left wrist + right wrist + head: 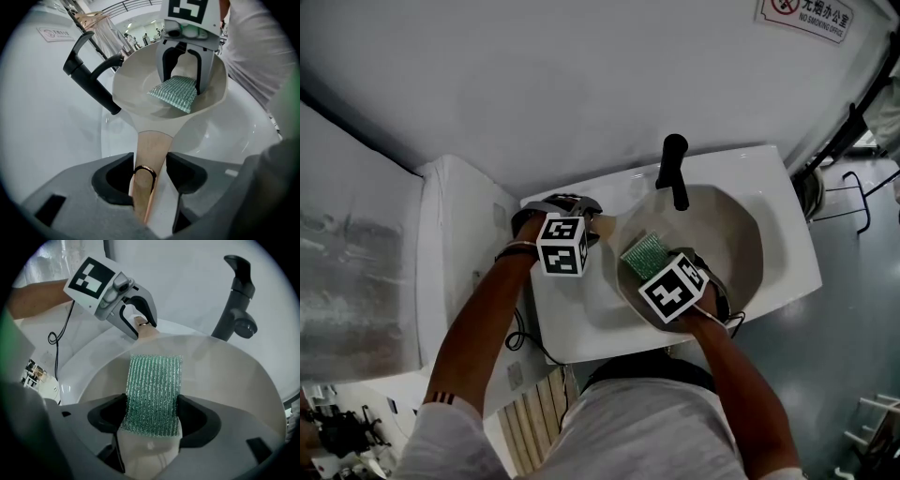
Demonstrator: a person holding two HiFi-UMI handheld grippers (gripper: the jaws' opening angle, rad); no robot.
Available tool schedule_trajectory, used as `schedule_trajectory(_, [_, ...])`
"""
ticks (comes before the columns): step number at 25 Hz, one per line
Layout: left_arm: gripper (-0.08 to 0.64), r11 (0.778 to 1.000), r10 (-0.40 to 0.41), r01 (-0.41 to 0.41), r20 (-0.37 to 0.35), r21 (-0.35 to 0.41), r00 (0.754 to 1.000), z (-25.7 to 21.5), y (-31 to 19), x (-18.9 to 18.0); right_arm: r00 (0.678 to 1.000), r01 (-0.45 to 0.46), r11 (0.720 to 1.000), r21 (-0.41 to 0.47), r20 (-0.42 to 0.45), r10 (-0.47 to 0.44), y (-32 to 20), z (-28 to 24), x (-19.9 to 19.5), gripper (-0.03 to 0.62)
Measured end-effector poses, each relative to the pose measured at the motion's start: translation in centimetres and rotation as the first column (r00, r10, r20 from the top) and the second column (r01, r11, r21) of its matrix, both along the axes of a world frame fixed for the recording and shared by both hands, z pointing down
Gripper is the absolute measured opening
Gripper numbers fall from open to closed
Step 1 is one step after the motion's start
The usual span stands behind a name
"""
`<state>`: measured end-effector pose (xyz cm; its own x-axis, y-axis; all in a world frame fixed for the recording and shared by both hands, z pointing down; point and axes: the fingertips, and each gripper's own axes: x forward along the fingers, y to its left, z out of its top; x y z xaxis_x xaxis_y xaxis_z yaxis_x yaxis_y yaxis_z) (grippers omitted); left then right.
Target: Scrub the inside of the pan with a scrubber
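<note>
A beige pan (727, 239) with a wooden handle (152, 150) hangs over a white sink (792, 248). My left gripper (149, 180) is shut on that handle, just behind its metal ring. It also shows in the right gripper view, where the left gripper (140, 326) clamps the handle at the pan's far rim. My right gripper (152, 418) is shut on a green mesh scrubber (153, 394), whose free end lies against the pan's inner wall (225, 376). In the head view the scrubber (643, 255) sits at the pan's left side, under the right gripper (661, 272).
A black faucet (673, 169) stands at the sink's back edge, its spout reaching over the pan's rim. The faucet (236, 301) rises right of the pan in the right gripper view. A black cable (58, 333) trails over the sink's left side. A white wall lies behind.
</note>
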<state>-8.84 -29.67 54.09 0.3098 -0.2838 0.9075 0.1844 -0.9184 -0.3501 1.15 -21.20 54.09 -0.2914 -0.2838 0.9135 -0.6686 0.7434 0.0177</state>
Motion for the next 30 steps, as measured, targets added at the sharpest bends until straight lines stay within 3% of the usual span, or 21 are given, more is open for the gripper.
schedule_trajectory(7, [0.225,1.0,0.005,-0.005,0.001,0.0,1.0,0.0,0.0,0.0,0.998,-0.051,0.998,-0.024,-0.047,0.05,-0.3,1.1,2.8,0.339])
schedule_trajectory(18, [0.222,1.0,0.025,-0.025,0.008,-0.005,1.0,0.1,0.0,0.0,0.979,-0.154,0.988,0.027,-0.13,0.157,-1.7,-0.3,9.0,0.341])
schedule_trajectory(26, [0.221,1.0,0.024,-0.024,0.012,-0.002,1.0,0.1,0.0,-0.1,0.983,-0.13,0.99,0.061,-0.125,0.137,-1.4,-2.6,8.7,0.34])
schedule_trajectory(30, [0.221,1.0,0.024,-0.024,0.015,-0.003,1.0,0.1,0.0,-0.1,0.993,-0.086,0.994,0.067,-0.079,0.091,-0.7,-4.1,6.6,0.341])
